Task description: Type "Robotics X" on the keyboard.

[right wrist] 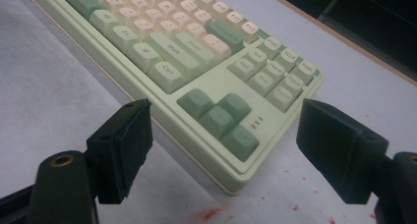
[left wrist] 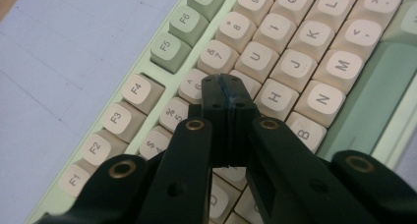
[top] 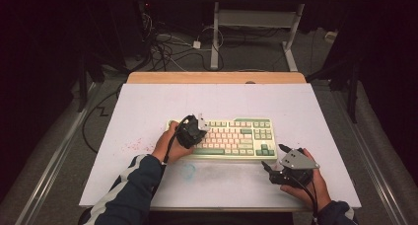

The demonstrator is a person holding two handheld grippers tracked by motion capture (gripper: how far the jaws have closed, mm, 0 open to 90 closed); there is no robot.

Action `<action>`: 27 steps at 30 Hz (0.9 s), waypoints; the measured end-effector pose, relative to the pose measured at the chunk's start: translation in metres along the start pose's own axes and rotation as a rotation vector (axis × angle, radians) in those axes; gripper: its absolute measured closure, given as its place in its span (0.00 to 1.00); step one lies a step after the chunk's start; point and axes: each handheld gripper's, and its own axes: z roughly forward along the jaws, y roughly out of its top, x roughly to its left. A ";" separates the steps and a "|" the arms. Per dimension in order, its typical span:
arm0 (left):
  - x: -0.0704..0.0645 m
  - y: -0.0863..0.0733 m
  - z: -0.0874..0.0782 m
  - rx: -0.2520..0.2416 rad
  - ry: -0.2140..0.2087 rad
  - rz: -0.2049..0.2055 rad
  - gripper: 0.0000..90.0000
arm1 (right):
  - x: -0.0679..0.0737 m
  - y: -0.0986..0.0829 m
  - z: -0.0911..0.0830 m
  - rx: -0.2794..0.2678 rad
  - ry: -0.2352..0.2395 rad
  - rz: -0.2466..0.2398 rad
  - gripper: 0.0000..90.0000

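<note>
You are holding the right gripper spread wide off the near right corner of the keyboard, a rigid, light body with loose-seated keycaps, best gripped by its case edge, while your clenched left gripper is pressing mid-row keys.

Keyboard looks like smooth matt plastic, keycaps too; black gripper jaws are matt plastic, brass-looking rivets; table matt white, wood edge.
</note>
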 end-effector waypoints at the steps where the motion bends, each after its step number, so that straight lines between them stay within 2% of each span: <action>1: 0.000 0.002 -0.003 -0.026 -0.007 -0.005 0.96 | 0.001 0.000 -0.001 0.001 -0.001 -0.003 0.25; 7: 0.001 0.015 -0.019 -0.111 -0.025 -0.016 0.95 | 0.001 -0.001 -0.003 0.002 -0.011 -0.003 0.25; 14: 0.003 0.016 -0.026 -0.118 -0.031 -0.024 0.94 | 0.000 -0.002 -0.003 0.008 -0.009 -0.005 0.25; 18: 0.004 0.013 -0.032 -0.127 -0.031 -0.013 0.92 | -0.001 -0.002 -0.004 0.006 -0.011 -0.001 0.25; 22: 0.007 0.011 -0.040 -0.155 -0.032 -0.011 0.83 | -0.003 -0.002 -0.004 0.005 -0.015 0.007 0.25; 24: 0.009 0.010 -0.043 -0.179 -0.037 -0.023 0.77 | -0.004 -0.002 -0.004 0.005 -0.018 0.015 0.25; 27: 0.009 0.008 -0.048 -0.206 -0.050 -0.020 0.65 | -0.005 -0.002 -0.005 0.001 -0.020 0.024 0.25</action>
